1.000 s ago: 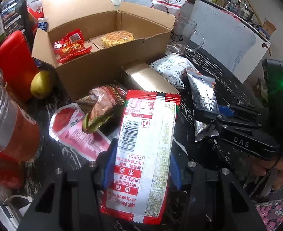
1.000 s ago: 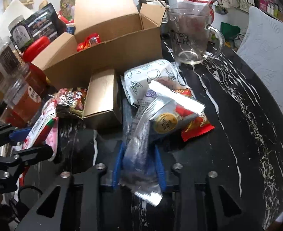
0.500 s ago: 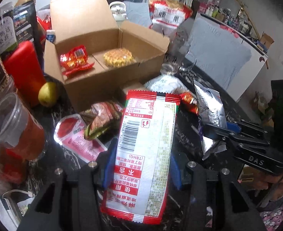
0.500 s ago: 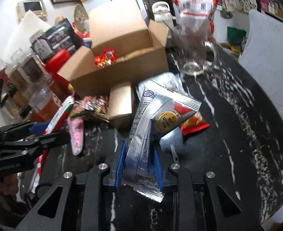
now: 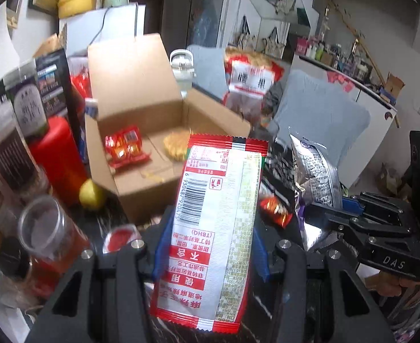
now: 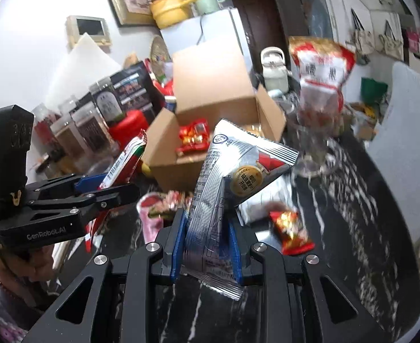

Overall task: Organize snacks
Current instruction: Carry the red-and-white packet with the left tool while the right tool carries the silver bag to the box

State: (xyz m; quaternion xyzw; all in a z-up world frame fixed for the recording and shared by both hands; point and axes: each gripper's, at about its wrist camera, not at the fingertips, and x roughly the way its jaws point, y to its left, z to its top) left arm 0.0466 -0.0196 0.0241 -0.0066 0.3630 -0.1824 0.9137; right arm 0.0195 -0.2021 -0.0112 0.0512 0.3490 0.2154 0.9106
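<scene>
My left gripper (image 5: pixel 210 245) is shut on a long red-and-white snack packet (image 5: pixel 215 214), held above the black marble table in front of the open cardboard box (image 5: pixel 141 171). The box holds a red candy packet (image 5: pixel 124 145) and a round yellow waffle (image 5: pixel 175 145). My right gripper (image 6: pixel 207 240) is shut on a silver snack packet (image 6: pixel 224 177), also lifted off the table, to the right of the left gripper (image 6: pixel 107 191). The silver packet shows in the left wrist view (image 5: pixel 315 171), the box in the right wrist view (image 6: pixel 210 148).
A small red snack (image 6: pixel 290 231), a white packet (image 6: pixel 255 208) and a pink packet (image 6: pixel 149 217) lie on the table. A glass mug (image 6: pixel 312 148) and a cashew bag (image 6: pixel 321 68) stand right of the box. Jars (image 5: pixel 7 154), a red canister (image 5: pixel 55 154) and a lemon (image 5: pixel 91 194) stand left.
Both grippers have risen from the table with their packets and now look down into the box from higher up. The snacks left on the table have dropped lower in view.
</scene>
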